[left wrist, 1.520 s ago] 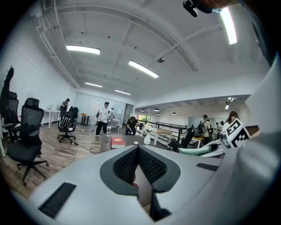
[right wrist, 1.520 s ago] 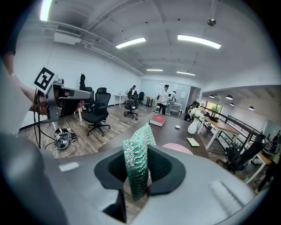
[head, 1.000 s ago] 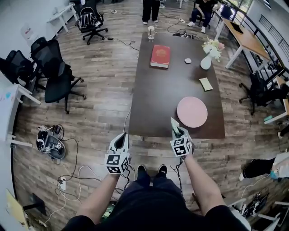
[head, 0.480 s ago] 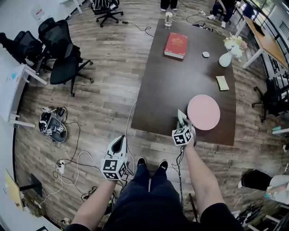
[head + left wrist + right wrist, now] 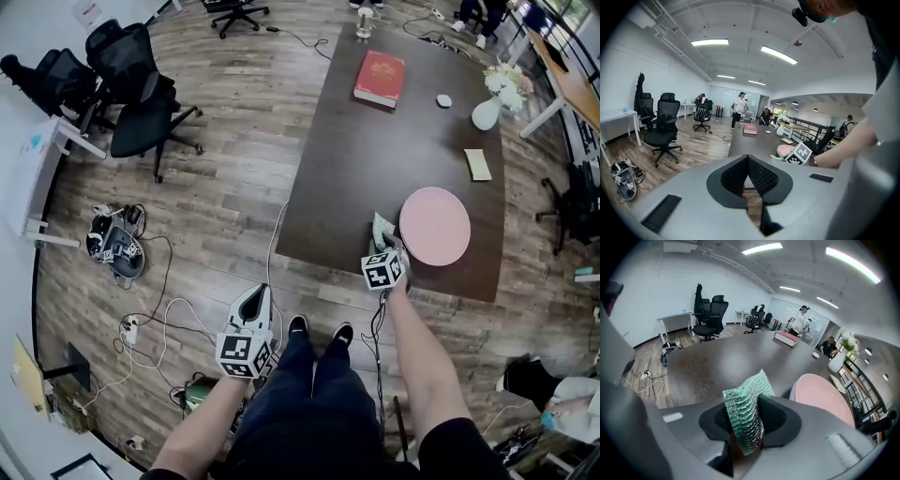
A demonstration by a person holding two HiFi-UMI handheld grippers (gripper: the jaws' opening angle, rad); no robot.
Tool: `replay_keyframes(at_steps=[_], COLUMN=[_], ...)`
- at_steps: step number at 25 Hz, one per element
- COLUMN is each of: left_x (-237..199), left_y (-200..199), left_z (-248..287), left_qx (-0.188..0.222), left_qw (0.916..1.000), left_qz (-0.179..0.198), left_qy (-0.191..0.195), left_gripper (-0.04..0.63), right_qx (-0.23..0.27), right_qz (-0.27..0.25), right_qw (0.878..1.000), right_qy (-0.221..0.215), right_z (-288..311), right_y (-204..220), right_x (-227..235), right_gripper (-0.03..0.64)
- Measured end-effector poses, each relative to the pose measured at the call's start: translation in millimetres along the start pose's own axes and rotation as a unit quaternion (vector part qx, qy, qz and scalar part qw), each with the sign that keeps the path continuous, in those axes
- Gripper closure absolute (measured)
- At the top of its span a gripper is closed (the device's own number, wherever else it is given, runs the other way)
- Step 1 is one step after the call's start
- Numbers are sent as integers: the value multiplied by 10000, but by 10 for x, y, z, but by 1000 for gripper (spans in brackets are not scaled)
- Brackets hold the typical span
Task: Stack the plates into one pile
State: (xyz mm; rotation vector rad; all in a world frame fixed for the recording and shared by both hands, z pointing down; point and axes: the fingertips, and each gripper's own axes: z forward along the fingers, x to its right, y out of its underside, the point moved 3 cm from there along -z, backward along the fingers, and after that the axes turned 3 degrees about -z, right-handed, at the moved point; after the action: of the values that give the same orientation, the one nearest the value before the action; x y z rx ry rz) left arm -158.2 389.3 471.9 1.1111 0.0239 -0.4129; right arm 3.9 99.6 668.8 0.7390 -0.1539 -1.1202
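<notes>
On the table (image 5: 375, 159) the plates (image 5: 434, 225) are judged already piled — nothing seems left. A cloth (image 5: 743, 404) is pinched in the right gripper (image 5: 379, 246), its jaws just eased wider; the left gripper (image 5: 748, 174) is pressed shut.

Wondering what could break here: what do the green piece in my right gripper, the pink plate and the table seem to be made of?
Green piece, between the right gripper jaws that just opened wider: likely glittery woven scouring cloth, ribbed and sparkling. Pink plate: matte, smooth, maybe ceramic or melamine. Table: dark wood-look top, low sheen.
</notes>
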Motion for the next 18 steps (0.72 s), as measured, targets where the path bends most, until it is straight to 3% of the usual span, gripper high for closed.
replay_keyframes(at_steps=[5, 18], left_x=[-9, -59], left_y=[77, 160], left_z=[-53, -16], left_qx=[-34, -121], left_qw=[10000, 9999], left_qz=[-31, -77], left_qy=[-35, -47], left_gripper=[600, 600], right_qx=[139, 569], right_qz=[465, 1318], right_qw=[9970, 9834], right_qy=[-603, -1114], right_z=[22, -12], right_y=[-65, -160], right_x=[-94, -160], right_gripper=[438, 281])
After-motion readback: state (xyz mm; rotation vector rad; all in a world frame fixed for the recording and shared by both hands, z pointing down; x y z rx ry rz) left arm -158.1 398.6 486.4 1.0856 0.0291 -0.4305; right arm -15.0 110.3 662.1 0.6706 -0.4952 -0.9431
